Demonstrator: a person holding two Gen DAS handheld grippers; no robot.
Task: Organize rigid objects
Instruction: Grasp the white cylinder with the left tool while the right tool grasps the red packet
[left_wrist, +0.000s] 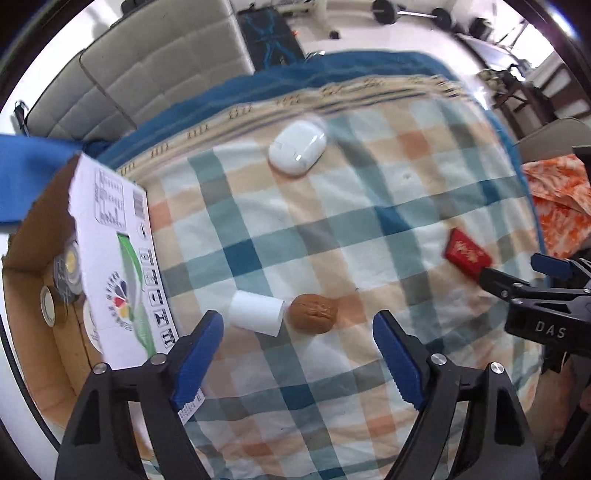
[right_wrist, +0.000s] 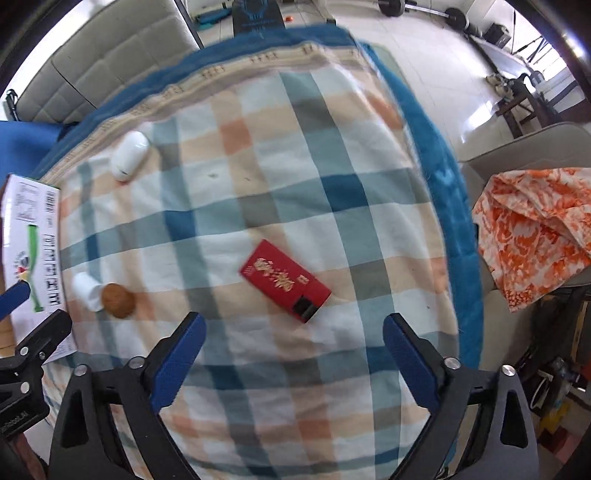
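On the checked cloth lie a brown walnut (left_wrist: 313, 313), a white cylinder (left_wrist: 255, 313) on its side touching it, a white oval case (left_wrist: 297, 148) farther back, and a red box (left_wrist: 467, 254) at the right. My left gripper (left_wrist: 297, 332) is open and empty, just in front of the walnut and cylinder. My right gripper (right_wrist: 293, 332) is open and empty, just in front of the red box (right_wrist: 285, 280). The right wrist view also shows the walnut (right_wrist: 118, 295), the cylinder (right_wrist: 86, 290) and the oval case (right_wrist: 129, 155) at the left.
An open cardboard box (left_wrist: 110, 258) stands at the cloth's left edge with round items inside (left_wrist: 66, 273). An orange patterned cloth (right_wrist: 535, 229) lies on a chair at the right. A grey sofa (left_wrist: 147, 74) stands behind the table. The right gripper's body (left_wrist: 546, 295) shows at the left view's right edge.
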